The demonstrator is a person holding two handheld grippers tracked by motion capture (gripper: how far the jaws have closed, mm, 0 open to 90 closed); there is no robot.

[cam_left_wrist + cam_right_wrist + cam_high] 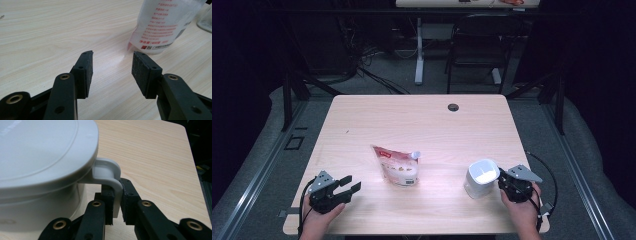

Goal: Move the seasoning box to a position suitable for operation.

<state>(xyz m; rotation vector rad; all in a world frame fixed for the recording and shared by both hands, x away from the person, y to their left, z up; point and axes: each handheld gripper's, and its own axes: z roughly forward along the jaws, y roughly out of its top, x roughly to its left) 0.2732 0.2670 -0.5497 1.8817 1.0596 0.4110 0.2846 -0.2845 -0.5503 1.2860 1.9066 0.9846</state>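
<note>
1. Dim room with a chair and cables at the back; a light wooden tabletop (422,120) carries everything.
2. White spouted pouch (397,166) lies flat near the middle of the tabletop, cap toward the right. Its cap looks on, though it is too small to be sure.
3. White jug (480,178) stands upright at the right front, well apart from the pouch. It looks open-topped in the high view, with something pale inside.
4. Right gripper (502,183) sits at the jug's right side. In the right gripper view its jaws are pinched on the jug's handle (110,176), pads pressing both sides. Grasp looks made.
5. Left gripper (347,186) rests at the left front, near the pouch but apart from it. Jaws stand wide with nothing between them, only bare tabletop.
6. Progress judgement: early. Done: jug secured by the handle. Left: take hold of the pouch, open it, bring it to the jug, likely pour. Nothing looks lifted off the tabletop yet.
</note>
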